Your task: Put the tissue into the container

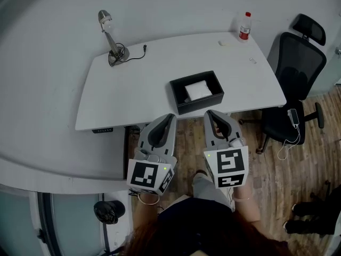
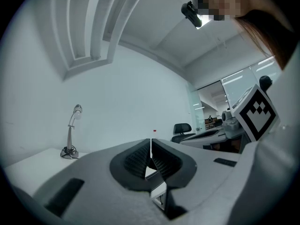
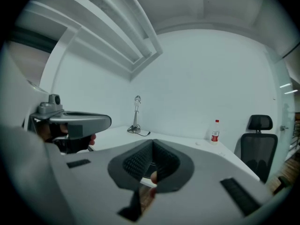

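A white tissue (image 1: 197, 90) lies inside a black container (image 1: 200, 105) on the surface (image 1: 133, 87), with the left gripper (image 1: 170, 116) and right gripper (image 1: 209, 113) held nearby, both closed and empty.

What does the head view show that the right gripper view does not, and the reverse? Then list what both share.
Head view only: the white tissue lying inside the black container. Right gripper view only: the right gripper seen close, its jaws shut together with nothing between. Both: the white table, desk lamp, red-labelled bottle and black chair.
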{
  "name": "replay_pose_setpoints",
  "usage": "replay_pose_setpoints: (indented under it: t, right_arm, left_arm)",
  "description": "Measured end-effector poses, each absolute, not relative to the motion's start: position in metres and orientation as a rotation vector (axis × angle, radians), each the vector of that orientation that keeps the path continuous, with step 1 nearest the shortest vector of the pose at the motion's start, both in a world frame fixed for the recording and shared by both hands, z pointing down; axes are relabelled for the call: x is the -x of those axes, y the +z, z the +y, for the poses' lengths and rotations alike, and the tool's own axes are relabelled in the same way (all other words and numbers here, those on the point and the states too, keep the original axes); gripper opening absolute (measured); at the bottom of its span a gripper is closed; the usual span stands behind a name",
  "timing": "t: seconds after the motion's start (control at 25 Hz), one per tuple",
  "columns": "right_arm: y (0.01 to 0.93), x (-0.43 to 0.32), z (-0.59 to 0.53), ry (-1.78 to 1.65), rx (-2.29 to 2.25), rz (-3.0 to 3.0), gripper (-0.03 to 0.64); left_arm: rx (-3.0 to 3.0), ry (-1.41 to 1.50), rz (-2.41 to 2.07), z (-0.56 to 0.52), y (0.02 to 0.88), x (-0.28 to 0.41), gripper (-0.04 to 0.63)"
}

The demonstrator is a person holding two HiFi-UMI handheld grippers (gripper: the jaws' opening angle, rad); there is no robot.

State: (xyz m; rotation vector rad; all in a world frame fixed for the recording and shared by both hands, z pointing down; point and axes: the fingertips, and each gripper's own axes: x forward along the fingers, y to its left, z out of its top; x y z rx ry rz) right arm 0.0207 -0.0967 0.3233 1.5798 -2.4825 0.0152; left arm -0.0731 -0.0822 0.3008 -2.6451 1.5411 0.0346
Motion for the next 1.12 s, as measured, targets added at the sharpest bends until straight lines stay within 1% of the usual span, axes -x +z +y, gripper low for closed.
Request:
replay_pose_setpoints:
  t: [0.2, 0.48, 0.64, 1.12]
  right_arm:
    - [0.308, -0.02, -0.077, -0.014, -1.629, -2.563, 0.02]
    - [0.284, -0.013, -0.048, -0.225, -1.646, -2.607, 0.02]
    - [0.281, -0.012, -0.032, -0.278, -1.661, -2.576, 0.02]
    - [0.274, -0.025, 0.012, -0.218, -1.744, -2.626, 0.02]
  left_arm:
    - [2.646, 0.047, 1.523, -0.066, 0.297, 0.073, 0.031]
    - [2.642, 0.074, 1.511, -0.045, 0.29, 0.073, 0.031]
    - [2.627, 0.097, 1.514, -0.032, 0.284, 0.075, 0.031]
    - [2.592, 0.121, 1.547, 0.012, 0.284, 0.077, 0.031]
